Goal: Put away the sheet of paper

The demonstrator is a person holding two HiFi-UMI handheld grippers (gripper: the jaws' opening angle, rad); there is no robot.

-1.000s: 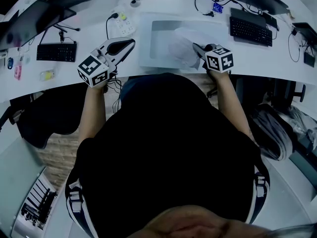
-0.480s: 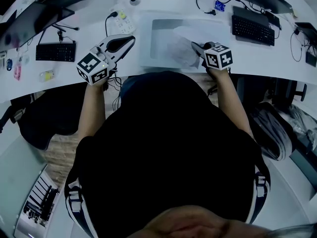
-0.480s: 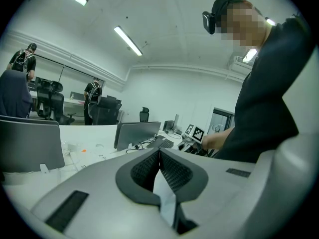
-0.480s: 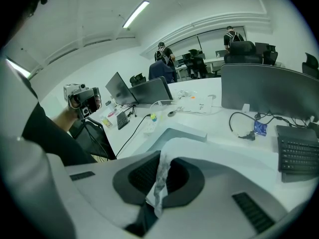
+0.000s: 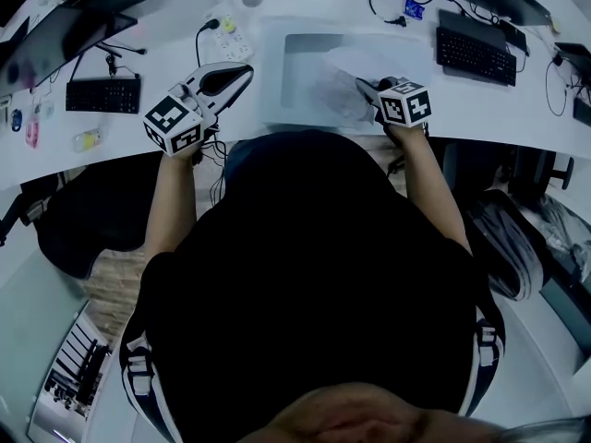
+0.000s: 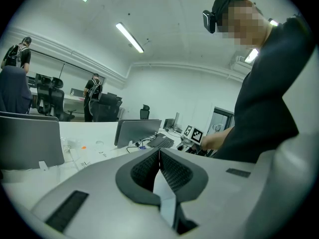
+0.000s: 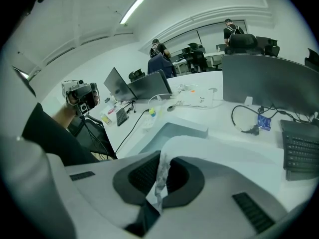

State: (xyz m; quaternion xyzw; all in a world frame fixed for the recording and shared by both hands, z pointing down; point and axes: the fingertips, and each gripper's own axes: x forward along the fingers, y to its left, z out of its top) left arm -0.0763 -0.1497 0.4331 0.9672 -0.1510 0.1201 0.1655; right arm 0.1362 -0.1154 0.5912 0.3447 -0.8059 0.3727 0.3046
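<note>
The white sheet of paper (image 5: 340, 74) hangs over the shallow grey tray (image 5: 297, 46) in the middle of the desk, with its far part down in the tray. My right gripper (image 5: 363, 87) is shut on the sheet's near right edge; in the right gripper view the crinkled edge (image 7: 160, 176) runs between the pads and the sheet (image 7: 214, 146) spreads out ahead over the tray (image 7: 192, 128). My left gripper (image 5: 246, 70) hovers left of the tray, apart from the paper. Its jaws (image 6: 159, 152) meet at the tips and hold nothing.
On the white curved desk (image 5: 185, 137) lie a black keyboard (image 5: 103, 93) at the left, another keyboard (image 5: 476, 55) at the right, a power strip (image 5: 228, 37) with cables behind the left gripper, and monitors along the back. Other people stand far off.
The right gripper has sunk a little toward the tray with the sheet, which now lies flatter and lower. The left gripper has barely shifted.
</note>
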